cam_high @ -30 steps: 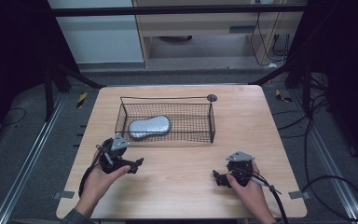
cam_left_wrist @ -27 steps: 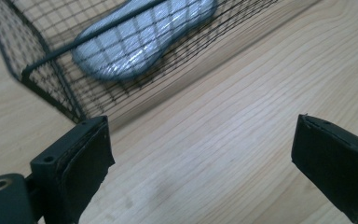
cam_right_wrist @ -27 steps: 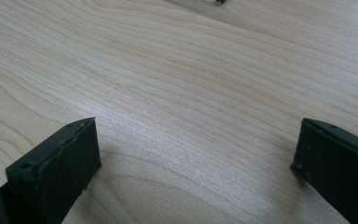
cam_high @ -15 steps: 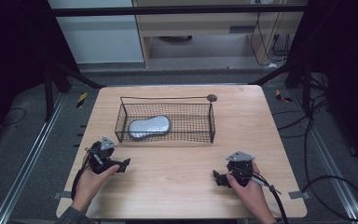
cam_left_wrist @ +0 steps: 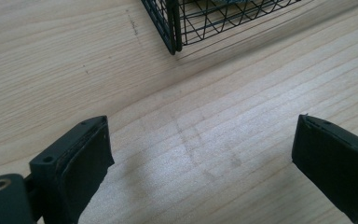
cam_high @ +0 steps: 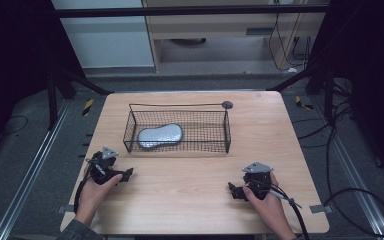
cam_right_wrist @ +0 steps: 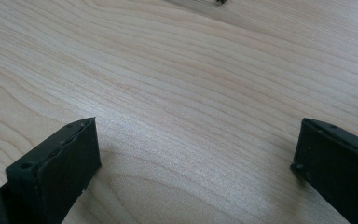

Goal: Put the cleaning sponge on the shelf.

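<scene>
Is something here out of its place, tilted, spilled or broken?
Nothing stands out. The wire basket sits flat and square on the wooden table, with the grey oval object lying inside it near its left end. Both the left gripper and the right gripper rest open and empty on bare wood.

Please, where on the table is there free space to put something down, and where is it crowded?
Free: the wood between the left gripper and right gripper, in front of the wire basket, and the strip right of it. Crowded: the basket's left half, where the grey object lies.
</scene>
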{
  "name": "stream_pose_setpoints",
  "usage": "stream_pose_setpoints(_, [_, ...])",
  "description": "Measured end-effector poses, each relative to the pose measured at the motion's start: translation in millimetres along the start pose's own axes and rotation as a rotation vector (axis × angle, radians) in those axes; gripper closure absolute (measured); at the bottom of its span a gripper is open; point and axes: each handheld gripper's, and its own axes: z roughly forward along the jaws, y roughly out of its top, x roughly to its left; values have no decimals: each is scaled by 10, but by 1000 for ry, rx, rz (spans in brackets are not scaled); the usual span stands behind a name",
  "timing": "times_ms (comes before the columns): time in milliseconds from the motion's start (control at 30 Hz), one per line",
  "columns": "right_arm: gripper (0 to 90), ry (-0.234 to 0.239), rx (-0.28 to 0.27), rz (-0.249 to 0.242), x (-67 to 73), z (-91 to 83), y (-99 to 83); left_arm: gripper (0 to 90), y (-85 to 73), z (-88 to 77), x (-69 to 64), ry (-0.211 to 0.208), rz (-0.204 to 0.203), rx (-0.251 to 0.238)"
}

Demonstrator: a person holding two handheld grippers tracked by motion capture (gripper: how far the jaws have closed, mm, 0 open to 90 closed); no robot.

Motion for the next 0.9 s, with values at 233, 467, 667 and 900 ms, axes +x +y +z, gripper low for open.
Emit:
stream_pose_setpoints(233, [5, 0, 0, 0, 0, 0, 0, 35, -24, 63, 40, 2, -11, 4])
stream_pose_setpoints(467, [5, -1, 0, -1, -1, 1, 0, 11, -53, 123, 65, -6, -26, 10])
stream_pose_setpoints(667, [5, 0, 1, -1, -1, 1, 0, 0, -121, 145, 99, -29, -52, -39])
stream_pose_setpoints(900, [5, 1, 1, 0, 0, 0, 1, 0, -145, 147, 93, -24, -56, -62])
